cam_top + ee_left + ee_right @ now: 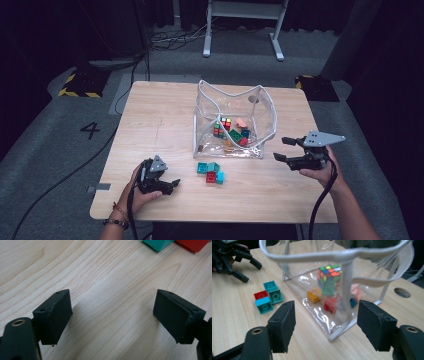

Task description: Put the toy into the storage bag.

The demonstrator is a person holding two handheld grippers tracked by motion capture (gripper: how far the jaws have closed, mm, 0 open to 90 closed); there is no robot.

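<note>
Pale wood-grain table (160,125): smooth, matt laminate look. Clear soft-plastic pouch (260,107): glossy, creased, white fabric-like edging. Red, teal and green studded plastic bricks (210,172): smooth, slight sheen. Multicoloured puzzle cube (329,275): glossy plastic. Tool pads (284,322): black, matt, rubbery.

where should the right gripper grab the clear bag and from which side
Judging by its pose, the clear bag is best taken at the white-trimmed corner edge facing the right gripper. That seam stands upright between the open jaws; come in level from the bag's right side.
</note>
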